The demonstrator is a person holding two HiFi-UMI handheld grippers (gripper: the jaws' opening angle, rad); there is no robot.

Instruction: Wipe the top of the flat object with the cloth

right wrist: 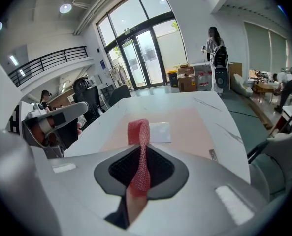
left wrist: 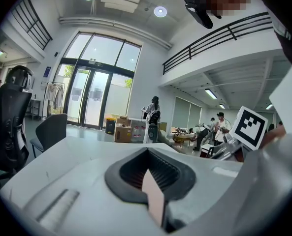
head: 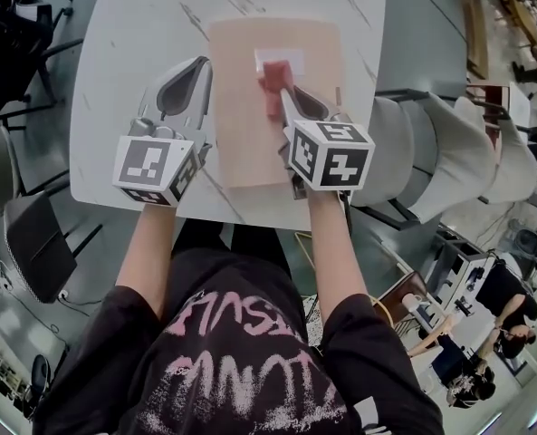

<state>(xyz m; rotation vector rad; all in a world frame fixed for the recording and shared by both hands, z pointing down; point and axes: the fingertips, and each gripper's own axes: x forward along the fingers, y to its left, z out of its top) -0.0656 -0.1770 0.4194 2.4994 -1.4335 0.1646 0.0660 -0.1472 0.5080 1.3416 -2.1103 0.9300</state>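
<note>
Jaws of right gripper (right wrist: pixel 142 154) clamp cloth (right wrist: pixel 138 129) over board (right wrist: pixel 197 127); left gripper (left wrist: pixel 148 156) grips its edge.

The cloth (head: pixel 273 84) covers the white label (head: pixel 282 59) at its 6 o'clock edge. The right gripper (head: pixel 284 96) hides the 5 o'clock corner of the board (head: pixel 245 107). The far edge of the tabletop (head: pixel 132 62) is cut off at 12 o'clock.

The white left gripper (left wrist: pixel 148 154) with black ribbed pads has its jaws drawn close together. A thin pale pink sliver (left wrist: pixel 154 200) shows in the slit between them. Beyond it stand a black high-backed office chair (left wrist: pixel 10 124), tall glass doors (left wrist: pixel 94 100), brown cardboard boxes (left wrist: pixel 123 132) and a standing person (left wrist: pixel 153 114). At the right is a white cube with a black square marker (left wrist: pixel 250 127).
</note>
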